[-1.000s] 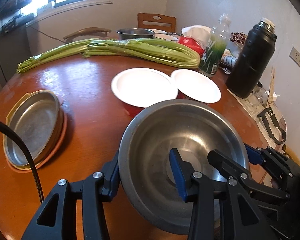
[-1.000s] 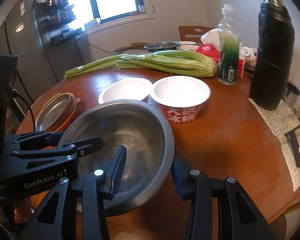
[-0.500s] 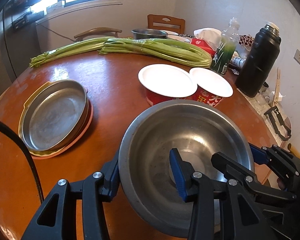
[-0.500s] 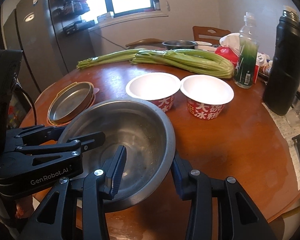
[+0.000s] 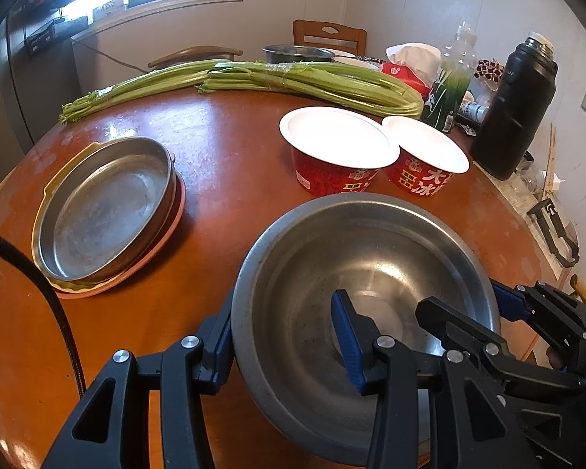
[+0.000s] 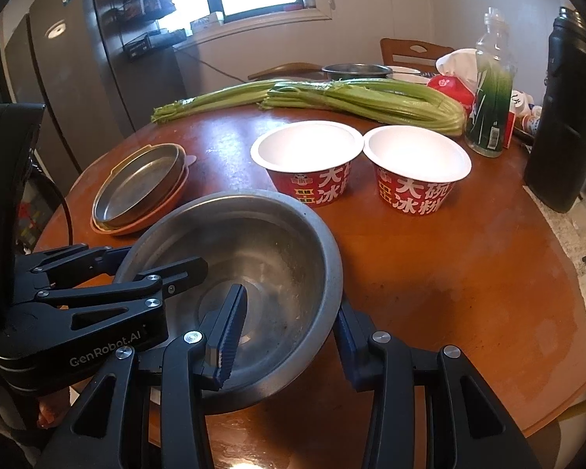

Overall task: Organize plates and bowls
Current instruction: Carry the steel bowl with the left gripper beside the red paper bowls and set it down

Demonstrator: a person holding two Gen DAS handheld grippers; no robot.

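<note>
You hold the steel mixing bowl by its rim on two sides, near the edge of the round wooden table. The left gripper pinches the near-left wall, one blue pad inside and one outside; the right gripper does the same on the opposite side, its inner pad pressed to the inside wall. Neither set of jaws is fully closed; each is clamped on thin metal.

The main risk is the bowl slipping. The wall is smooth, curved steel, and each grip is narrow, so if one hand tilts or pulls away from the other, the rim could slide out of the pads or the bowl could rotate and drop onto the table. Uneven lowering would likely cause the same.

Watch the two red paper noodle bowls just beyond the far rim; they look light and empty, and pushing forward could knock them over or shove them into the celery. The steel pan stacked on plates sits to the left, well apart.

Both of your grippers angle steeply downward toward the table, roughly parallel, with the bowl's mouth facing up and tipped slightly toward you.
</note>
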